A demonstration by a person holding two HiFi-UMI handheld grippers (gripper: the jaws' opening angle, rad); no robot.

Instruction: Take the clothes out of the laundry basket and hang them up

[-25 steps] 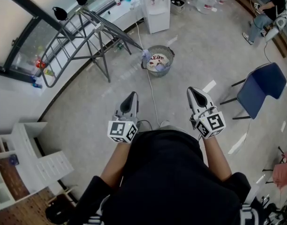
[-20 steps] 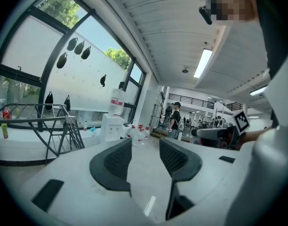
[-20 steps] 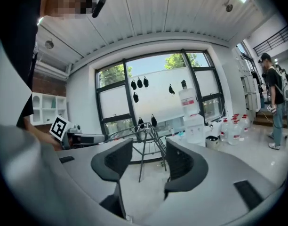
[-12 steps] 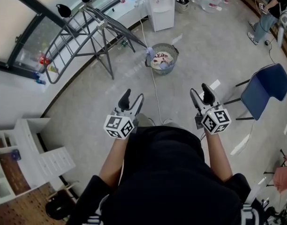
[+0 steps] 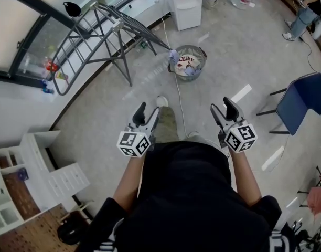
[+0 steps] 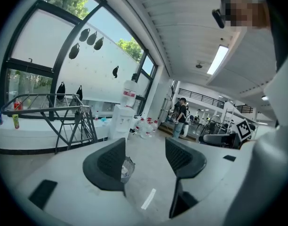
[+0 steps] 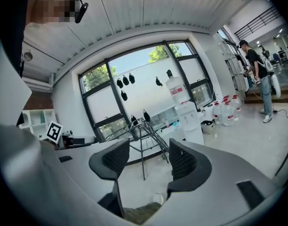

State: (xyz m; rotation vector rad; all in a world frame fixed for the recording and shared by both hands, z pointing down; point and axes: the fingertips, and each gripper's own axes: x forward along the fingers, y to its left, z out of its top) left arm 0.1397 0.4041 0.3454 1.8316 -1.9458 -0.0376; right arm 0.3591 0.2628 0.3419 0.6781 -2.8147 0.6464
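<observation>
Wire laundry basket (image 5: pixel 200 62), one, stands beyond left hand-held gripper (image 5: pixel 148 112) and right hand-held gripper (image 5: pixel 222 108), both freshly opened wide, empty.

Right gripper (image 7: pixel 148 160): jaws have just been opening, now wide apart, nothing btwn them. Thru the gap, a metal drying rack (image 7: pixel 143 128) stands on the far floor by the window (image 7: pixel 134 86), w/ black clips (image 7: pixel 125 80) hanging high against the glass. R of the rack: water dispenser (image 7: pixel 190 119) w/ a bottle on top, bin (image 7: pixel 206 125) just beside it, spare bottles (image 7: pixel 221 113) further R. Person (image 7: pixel 257 74) standing far R. Marker cube (image 7: pixel 53 131) at L. Near, below the jaws: a shoe (image 7: pixel 157 199).
</observation>
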